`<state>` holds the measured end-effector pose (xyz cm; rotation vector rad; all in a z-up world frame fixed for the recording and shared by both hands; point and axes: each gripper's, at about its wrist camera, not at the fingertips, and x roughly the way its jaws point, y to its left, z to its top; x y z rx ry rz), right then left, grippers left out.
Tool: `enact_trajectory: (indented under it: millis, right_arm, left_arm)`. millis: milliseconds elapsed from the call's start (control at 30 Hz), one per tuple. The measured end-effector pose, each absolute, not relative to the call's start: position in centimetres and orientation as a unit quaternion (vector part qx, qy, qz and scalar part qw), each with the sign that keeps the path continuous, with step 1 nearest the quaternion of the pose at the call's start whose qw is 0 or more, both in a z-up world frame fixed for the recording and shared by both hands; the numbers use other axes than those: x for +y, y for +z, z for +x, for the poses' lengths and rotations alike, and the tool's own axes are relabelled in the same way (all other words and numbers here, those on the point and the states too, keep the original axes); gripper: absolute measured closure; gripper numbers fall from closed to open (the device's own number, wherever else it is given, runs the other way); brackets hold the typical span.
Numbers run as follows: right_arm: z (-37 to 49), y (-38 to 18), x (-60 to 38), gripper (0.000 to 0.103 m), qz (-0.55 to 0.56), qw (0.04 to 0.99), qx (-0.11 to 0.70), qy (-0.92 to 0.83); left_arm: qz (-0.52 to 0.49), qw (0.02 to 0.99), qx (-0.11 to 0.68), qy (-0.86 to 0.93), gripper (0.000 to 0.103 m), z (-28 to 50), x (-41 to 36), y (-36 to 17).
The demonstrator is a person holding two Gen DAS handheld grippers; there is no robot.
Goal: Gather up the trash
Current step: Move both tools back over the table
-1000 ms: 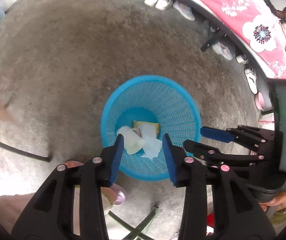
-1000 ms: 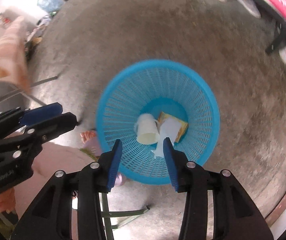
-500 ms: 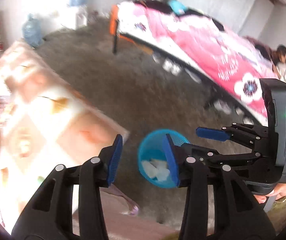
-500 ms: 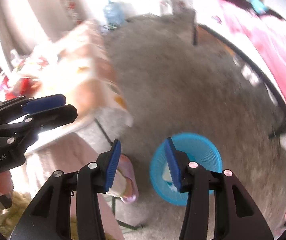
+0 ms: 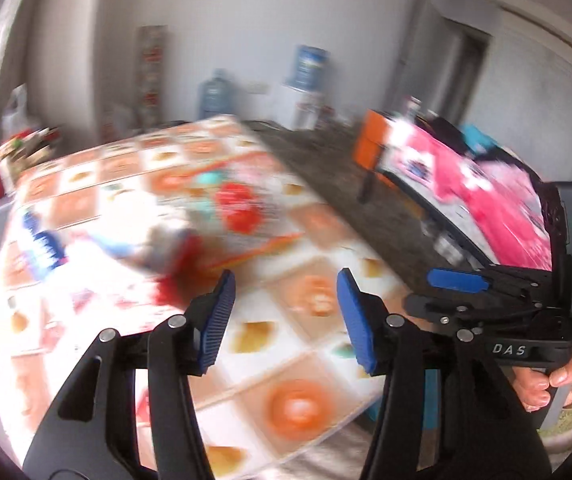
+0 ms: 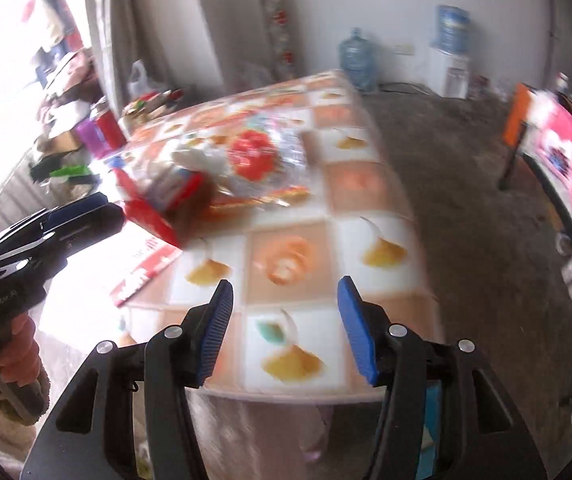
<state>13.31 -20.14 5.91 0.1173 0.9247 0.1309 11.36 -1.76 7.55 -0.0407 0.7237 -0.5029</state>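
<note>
A table [image 5: 318, 240] [image 6: 366, 208] under a fruit-patterned cloth fills both views, blurred by motion. A heap of trash lies on its far half: a clear bag with a red print [image 5: 238, 204] [image 6: 254, 152], a red carton [image 6: 146, 216], white crumpled paper [image 6: 198, 158] and a flat red-and-white packet [image 6: 146, 268]. My left gripper [image 5: 285, 300] [image 6: 86, 212] hangs over the near part of the cloth, jaws opening, nothing between them. My right gripper [image 6: 284, 300] [image 5: 434, 292] is beside it, jaws also opening and empty. Only a sliver of the blue basket [image 5: 430, 400] [image 6: 432, 404] shows under the table's edge.
A bed with a pink cover [image 5: 486, 184] [image 6: 570, 152] stands to the right across a bare concrete floor [image 6: 466, 168]. A water bottle [image 6: 356, 60] and a dispenser [image 6: 450, 56] stand by the back wall. Cluttered boxes and bottles [image 6: 98, 128] crowd the table's far left.
Both grippers have risen from over the blue basket and swung up toward the table. Their jaws stand wider. The basket has dropped almost out of sight below the table's edge.
</note>
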Motion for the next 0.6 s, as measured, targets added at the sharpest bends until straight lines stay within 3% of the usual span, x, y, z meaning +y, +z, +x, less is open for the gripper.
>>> enact_trajectory:
  millis: [300,600]
  right_arm:
    - [20.1,4.7,-14.6,0.05,0.035,0.883,0.458,0.097]
    - [28.0,3.7,-17.6,0.047,0.042,0.882,0.461,0.082]
  left_arm:
    - [-0.088,0.915,0.347,-0.188,0.054,15.9,8.1,6.2]
    - [-0.084,0.892,0.392,-0.208,0.054,22.1,8.3,5.3]
